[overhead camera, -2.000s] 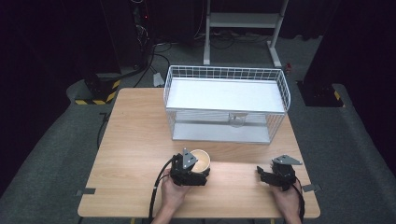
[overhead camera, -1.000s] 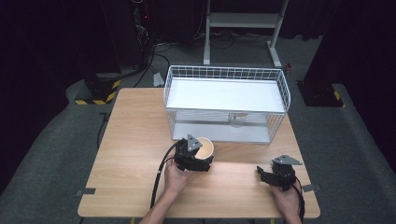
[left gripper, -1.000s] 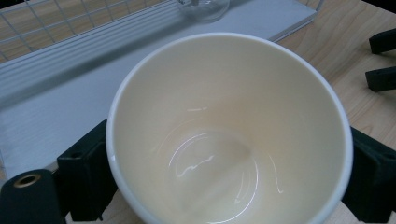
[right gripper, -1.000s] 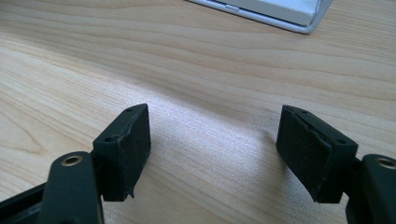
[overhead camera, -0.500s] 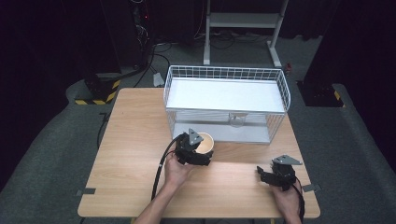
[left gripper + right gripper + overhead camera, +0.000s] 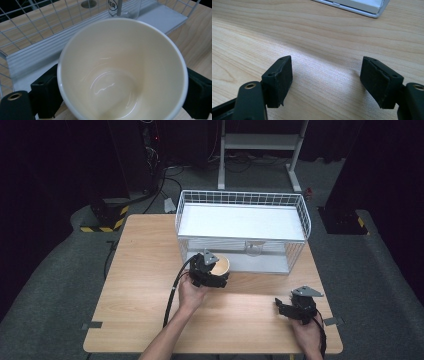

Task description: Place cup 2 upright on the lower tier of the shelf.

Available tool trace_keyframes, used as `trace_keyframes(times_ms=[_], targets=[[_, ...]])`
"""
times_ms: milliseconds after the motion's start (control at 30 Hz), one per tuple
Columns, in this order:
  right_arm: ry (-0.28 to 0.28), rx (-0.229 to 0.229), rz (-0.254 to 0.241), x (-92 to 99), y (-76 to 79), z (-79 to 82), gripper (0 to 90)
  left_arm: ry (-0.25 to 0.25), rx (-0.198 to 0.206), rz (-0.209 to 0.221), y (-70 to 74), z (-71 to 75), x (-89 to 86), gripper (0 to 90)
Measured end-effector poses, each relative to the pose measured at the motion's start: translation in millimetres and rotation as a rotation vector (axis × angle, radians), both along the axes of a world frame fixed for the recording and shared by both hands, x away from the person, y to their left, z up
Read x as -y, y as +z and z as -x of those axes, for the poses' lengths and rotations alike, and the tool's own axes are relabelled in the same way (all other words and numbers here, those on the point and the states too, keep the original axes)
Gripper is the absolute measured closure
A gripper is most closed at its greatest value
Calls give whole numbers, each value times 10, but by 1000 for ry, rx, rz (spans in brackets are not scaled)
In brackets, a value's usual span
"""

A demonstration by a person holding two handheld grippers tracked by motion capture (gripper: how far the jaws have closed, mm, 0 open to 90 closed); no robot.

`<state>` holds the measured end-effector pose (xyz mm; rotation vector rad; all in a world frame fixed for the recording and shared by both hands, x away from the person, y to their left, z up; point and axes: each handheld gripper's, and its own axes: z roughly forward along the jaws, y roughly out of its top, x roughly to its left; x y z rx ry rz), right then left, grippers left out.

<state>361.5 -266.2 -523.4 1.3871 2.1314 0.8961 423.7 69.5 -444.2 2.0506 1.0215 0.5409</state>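
Observation:
A cream paper cup [image 6: 220, 266] sits between the jaws of my left gripper [image 6: 216, 275], which is shut on it just in front of the white wire rack [image 6: 241, 221]. In the left gripper view the cup [image 6: 120, 72] is seen from above, empty inside, with black jaws pressing both sides. A clear glass [image 6: 124, 7] stands behind it on the rack's lower shelf. My right gripper [image 6: 289, 309] rests low over the table near the front right, open, with bare wood between its pads [image 6: 280, 77].
The wooden table [image 6: 145, 270] stretches left of the cup. The rack has a white upper shelf and a lower shelf [image 6: 260, 262] open toward me. A black cable [image 6: 172, 295] trails from the left gripper. Dark floor and equipment surround the table.
My left gripper has carried the cup away from the table's front edge toward the rack's lower shelf. The right gripper has stayed in place.

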Motion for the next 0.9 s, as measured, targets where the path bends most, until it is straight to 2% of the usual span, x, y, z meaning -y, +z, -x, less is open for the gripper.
trace_keyframes(times_ms=[133, 233, 533, 700, 900], targets=[[0, 0, 0, 0, 0, 0, 264, 14, 4, 13, 12, -54, 3, 96], [0, 0, 0, 0, 0, 0, 264, 27, -7, 21, 4, -90, -3, 96], [2, 2, 2, 2, -1, 0, 264, 53, -8, 1, -10, -213, -8, 96], [2, 2, 2, 2, -1, -1, 263, 62, -9, 23, -17, -275, 11, 96], [1, 0, 0, 0, 0, 0, 263, 79, -20, 27, -57, -315, 21, 97]])
